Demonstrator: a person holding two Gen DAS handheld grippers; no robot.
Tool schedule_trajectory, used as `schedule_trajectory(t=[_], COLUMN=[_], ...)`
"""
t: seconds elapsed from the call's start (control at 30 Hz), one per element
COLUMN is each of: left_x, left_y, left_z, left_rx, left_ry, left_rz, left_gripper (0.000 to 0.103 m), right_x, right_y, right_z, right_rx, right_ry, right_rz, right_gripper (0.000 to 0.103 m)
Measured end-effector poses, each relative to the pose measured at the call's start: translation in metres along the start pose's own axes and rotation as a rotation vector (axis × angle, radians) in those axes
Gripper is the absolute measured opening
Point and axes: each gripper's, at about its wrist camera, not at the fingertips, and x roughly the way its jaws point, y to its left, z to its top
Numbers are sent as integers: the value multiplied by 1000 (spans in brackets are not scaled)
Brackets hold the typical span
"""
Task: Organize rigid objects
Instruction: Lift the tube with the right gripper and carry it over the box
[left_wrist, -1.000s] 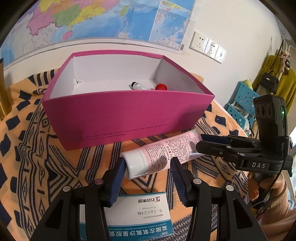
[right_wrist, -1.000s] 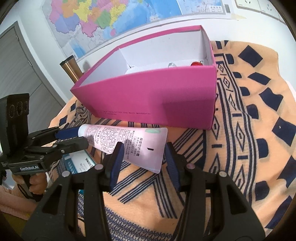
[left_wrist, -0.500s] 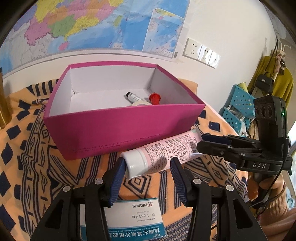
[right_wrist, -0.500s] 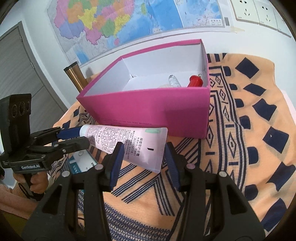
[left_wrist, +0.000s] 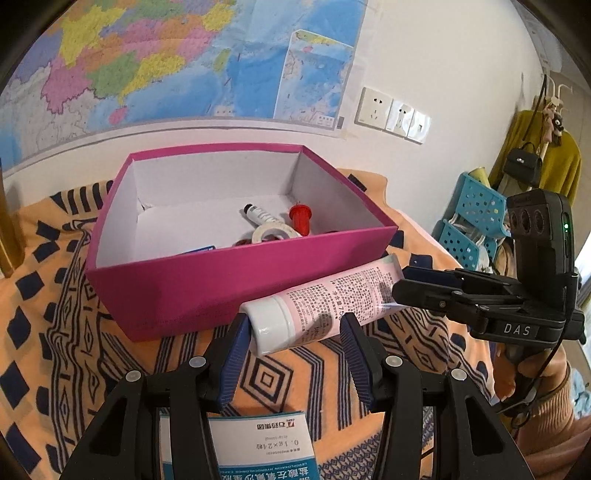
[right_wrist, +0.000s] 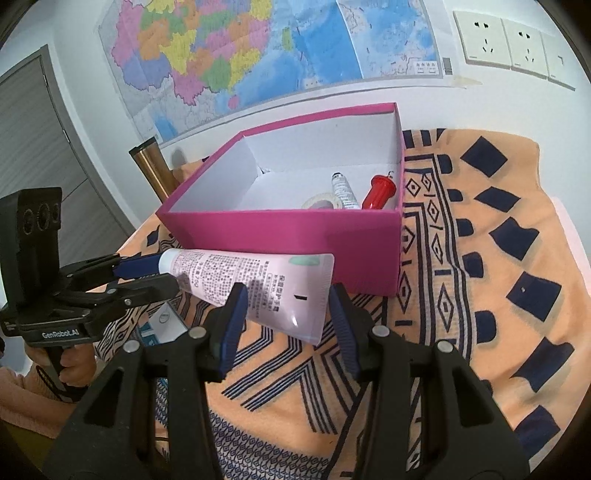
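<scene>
A: How did the two grippers stand?

B: Both tilted down toward the cloth (right_wrist: 480, 266). The left gripper (left_wrist: 295, 332) held the cap end of the pink tube (left_wrist: 325, 306), its blue pads pressed on either side. The right gripper (right_wrist: 284, 302) clamped the flat, crimped end of the same tube, so the tube hung between them above the cloth, just near the pink box (left_wrist: 207, 291).

A: Were the hands in sight?

B: Partly. In the right wrist view, at the far left, a hand (right_wrist: 74, 365) wrapped the left gripper's handle. In the left wrist view, fingers (left_wrist: 524, 373) and a sleeve showed under the right gripper's handle at the right edge.

A: And the box?

B: Open, beyond the tube, against the wall with the map (left_wrist: 184, 62). Inside lay a small bottle (left_wrist: 258, 216), a red piece (left_wrist: 301, 218) and a roll of tape (left_wrist: 273, 232). A medicine carton (left_wrist: 258, 443) lay on the cloth under the left gripper.
</scene>
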Motion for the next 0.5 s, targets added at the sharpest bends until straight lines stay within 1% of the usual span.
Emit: schedule_trajectory(t=[0.5], left_x=[-2], left_y=[-2], left_z=[5], left_rx=[11], left_ry=[-25], left_rz=[5], left_gripper=[50], right_x=[-5], right_y=[0], right_z=[3], right_rx=[-11], right_ry=[-22], right_rz=[-4], right_gripper=[49])
